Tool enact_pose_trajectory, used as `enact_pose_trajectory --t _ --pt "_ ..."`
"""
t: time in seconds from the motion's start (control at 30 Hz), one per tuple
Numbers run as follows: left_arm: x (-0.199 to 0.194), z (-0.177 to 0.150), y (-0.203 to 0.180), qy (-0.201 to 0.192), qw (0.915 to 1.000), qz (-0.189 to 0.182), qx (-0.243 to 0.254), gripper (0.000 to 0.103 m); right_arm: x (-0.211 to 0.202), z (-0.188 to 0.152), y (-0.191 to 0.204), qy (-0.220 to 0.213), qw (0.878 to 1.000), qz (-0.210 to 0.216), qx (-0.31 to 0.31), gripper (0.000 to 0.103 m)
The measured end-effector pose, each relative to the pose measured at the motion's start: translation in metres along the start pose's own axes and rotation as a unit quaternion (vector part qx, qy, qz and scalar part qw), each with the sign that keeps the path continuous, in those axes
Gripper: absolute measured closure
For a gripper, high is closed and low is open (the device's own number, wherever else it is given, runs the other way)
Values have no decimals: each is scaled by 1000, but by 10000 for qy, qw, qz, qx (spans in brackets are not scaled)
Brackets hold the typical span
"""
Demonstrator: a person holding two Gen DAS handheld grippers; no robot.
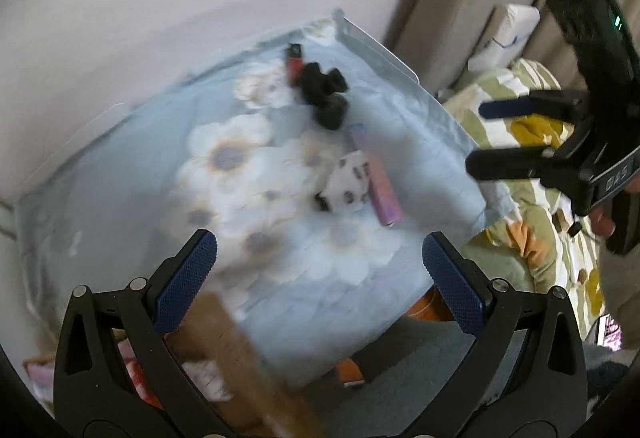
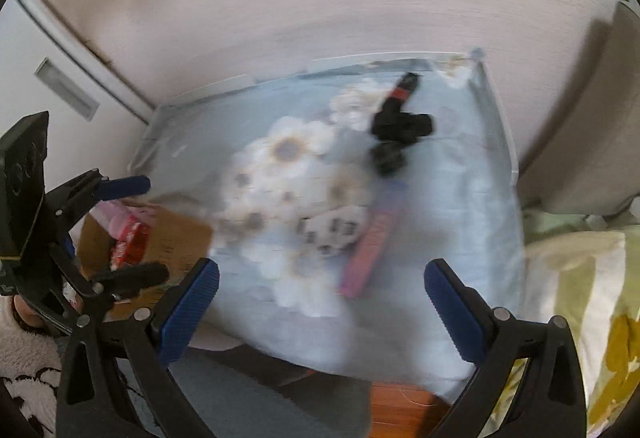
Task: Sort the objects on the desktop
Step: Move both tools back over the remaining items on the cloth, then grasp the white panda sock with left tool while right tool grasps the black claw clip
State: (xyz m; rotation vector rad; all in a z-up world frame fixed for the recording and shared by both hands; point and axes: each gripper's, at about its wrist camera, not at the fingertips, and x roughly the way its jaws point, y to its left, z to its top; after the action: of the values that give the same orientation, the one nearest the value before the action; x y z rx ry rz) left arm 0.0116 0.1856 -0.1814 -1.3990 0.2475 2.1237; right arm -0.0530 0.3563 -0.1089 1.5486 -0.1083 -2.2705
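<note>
left gripper – jaws apart, empty; right gripper – jaws apart, empty

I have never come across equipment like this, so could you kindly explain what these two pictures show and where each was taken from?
There is no robot here: a person holds a pair of hand-held tongs in each hand, and each carries a wide-angle camera looking along its two fingers. One picture comes from the left tongs, the other from the right tongs. Both are open and hold nothing.

Ahead lies a blue flowered cloth over a table. On it rest a pink stick-shaped item, a small white black-spotted item, a black clump and a red and black tube. A cardboard box stands beside the table. The pictures are blurred, so finer details are unclear.
</note>
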Motion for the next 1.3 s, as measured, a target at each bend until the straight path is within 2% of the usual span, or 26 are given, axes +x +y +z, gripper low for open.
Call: enact_pose_trajectory --t 0.17,0.27,0.5,0.67,0.77,0.83,0.97,1.1,1.17,1.3 --pt "42 17 -11 225 9997 -48 31 3 9 24 -29 64 9996 -139 -255 1" --pt "69 25 -11 341 9994 6 -6 8 19 42 -43 88 9990 -83 -436 1" --pt "116 36 -7 549 9982 31 -251 18 87 99 -64 355 9970 350 -595 1" --pt "133 35 4 641 9968 -43 -469 22 141 119 -68 583 9966 365 -446 3" --pt "136 34 5 652 9965 -143 -502 22 156 123 -72 576 9971 374 -333 9" --pt "137 35 4 640 9967 -134 -474 25 163 123 -72 571 9974 295 -324 18" --pt "135 36 1 599 9966 -310 -479 49 169 121 -68 570 9968 62 -552 35" --pt "133 38 -1 593 9957 -492 -507 66 167 121 -67 535 9960 4 -709 61" --pt "133 39 0 614 9948 -598 -556 72 165 121 -67 496 9961 -13 -723 68" --pt "130 40 1 618 9945 -624 -575 76 160 120 -68 445 9961 -57 -761 71"
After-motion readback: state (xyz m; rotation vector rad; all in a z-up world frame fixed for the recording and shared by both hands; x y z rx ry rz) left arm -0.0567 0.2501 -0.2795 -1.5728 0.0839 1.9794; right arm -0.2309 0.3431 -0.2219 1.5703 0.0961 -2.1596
